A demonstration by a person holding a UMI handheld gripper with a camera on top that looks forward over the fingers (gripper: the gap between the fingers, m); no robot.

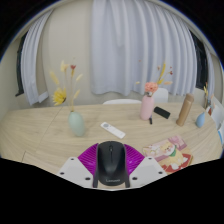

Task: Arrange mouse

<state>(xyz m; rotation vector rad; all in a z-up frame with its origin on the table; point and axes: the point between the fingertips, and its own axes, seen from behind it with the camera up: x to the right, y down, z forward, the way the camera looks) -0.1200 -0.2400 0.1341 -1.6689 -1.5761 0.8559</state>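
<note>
While the mouse sits between the two fingers of the hand-held gripper, its sides look pressed by the purple pads, so I judge it clamped and carried rather than resting on the table; it hangs just over the table's near edge. Going left to right along the table: a pale green vase with yellow flowers stands toward the left side, a white remote lies flat near the middle, a pink vase with flowers stands toward the far edge, and a brown bottle stands upright near the right end, with a small blue cup beside it. A printed mat lies at the near right, just beside the right finger, likely where the mouse belongs. Held level and low, the hand-held gripper points straight across the table toward the curtains.
</note>
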